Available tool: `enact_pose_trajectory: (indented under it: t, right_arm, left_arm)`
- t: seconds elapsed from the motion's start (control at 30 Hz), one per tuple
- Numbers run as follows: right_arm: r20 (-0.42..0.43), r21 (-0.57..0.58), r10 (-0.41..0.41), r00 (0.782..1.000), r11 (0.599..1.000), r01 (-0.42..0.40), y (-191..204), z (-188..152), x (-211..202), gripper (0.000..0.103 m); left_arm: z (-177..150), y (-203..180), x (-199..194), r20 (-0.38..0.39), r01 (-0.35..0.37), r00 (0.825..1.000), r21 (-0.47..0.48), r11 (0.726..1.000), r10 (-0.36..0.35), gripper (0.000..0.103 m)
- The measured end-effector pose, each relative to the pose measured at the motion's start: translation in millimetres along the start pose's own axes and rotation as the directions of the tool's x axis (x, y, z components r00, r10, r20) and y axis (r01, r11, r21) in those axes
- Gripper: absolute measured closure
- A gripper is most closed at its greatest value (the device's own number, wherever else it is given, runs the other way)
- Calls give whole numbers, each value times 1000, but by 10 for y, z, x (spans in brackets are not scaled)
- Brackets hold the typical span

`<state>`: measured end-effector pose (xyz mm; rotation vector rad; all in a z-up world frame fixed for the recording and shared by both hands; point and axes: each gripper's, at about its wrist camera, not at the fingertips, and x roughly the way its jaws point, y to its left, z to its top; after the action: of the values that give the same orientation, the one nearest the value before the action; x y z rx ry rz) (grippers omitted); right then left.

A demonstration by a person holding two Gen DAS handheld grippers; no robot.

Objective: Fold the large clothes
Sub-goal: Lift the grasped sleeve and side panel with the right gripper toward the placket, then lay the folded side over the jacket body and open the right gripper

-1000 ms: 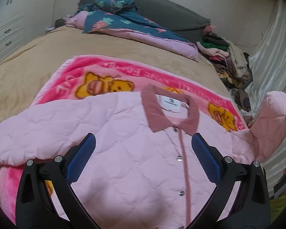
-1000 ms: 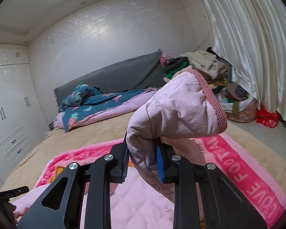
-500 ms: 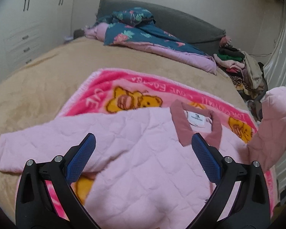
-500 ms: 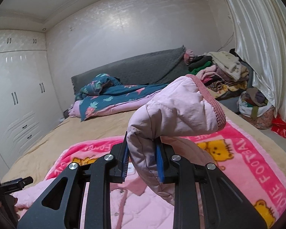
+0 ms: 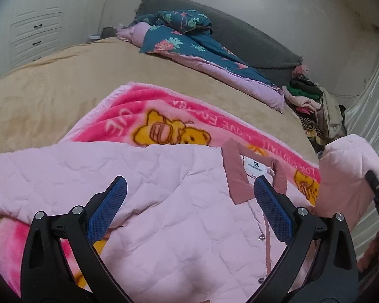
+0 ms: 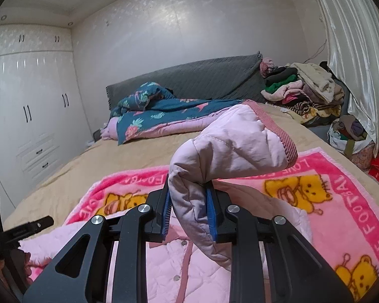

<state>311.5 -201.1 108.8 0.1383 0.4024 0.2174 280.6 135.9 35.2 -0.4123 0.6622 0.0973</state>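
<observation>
A pink quilted jacket (image 5: 169,202) with a dusty-rose collar (image 5: 236,174) and snap buttons lies front up on a pink bear-print blanket (image 5: 169,123) on the bed. My left gripper (image 5: 189,202) is open and empty, hovering above the jacket's chest, left of the collar. The jacket's left sleeve (image 5: 25,176) stretches out flat. My right gripper (image 6: 188,212) is shut on the right sleeve (image 6: 230,146) near its ribbed cuff (image 6: 278,136) and holds it up above the blanket. The lifted sleeve also shows at the right of the left wrist view (image 5: 346,171).
The bed has a tan cover (image 5: 50,88). A teal floral quilt (image 6: 159,116) lies at the head by a grey headboard (image 6: 202,78). A pile of clothes (image 6: 303,91) sits at the far right corner beside a curtain (image 6: 353,50). White wardrobes (image 6: 30,116) stand at left.
The left gripper has swung left, so the collar now sits toward its right finger and the left sleeve is in view. The right gripper keeps the sleeve and has turned left.
</observation>
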Motion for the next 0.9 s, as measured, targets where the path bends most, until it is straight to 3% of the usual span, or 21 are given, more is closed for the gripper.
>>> enact_pose_trajectory:
  t: [0.2,0.3,0.4,0.57,0.7,0.9]
  right_arm:
    - [-49,-48,11,999,999,-14,226,-233,245,80]
    - [-78,-96,14,997,995,-21,363,-390,367,80]
    - [-120,-140,19,993,990,-36,511,-602,503,80]
    - [-194,-223,31,981,972,-75,718,-949,676,77]
    - [-284,-261,76,956,953,-153,874,-1226,776,73]
    - [-392,-304,110,913,922,-241,1125,-1574,878,63]
  left_arm:
    - [-87,106,185,-34,28,999,-35,999,-29,9]
    - [-175,188,310,-69,87,993,-67,994,-92,9]
    - [-249,310,435,-108,245,958,-169,955,-265,9]
    - [-324,363,523,-119,297,938,-211,931,-326,9]
    - [-365,381,611,-122,349,915,-234,908,-384,9]
    - [-386,304,572,-112,399,897,-208,893,-427,9]
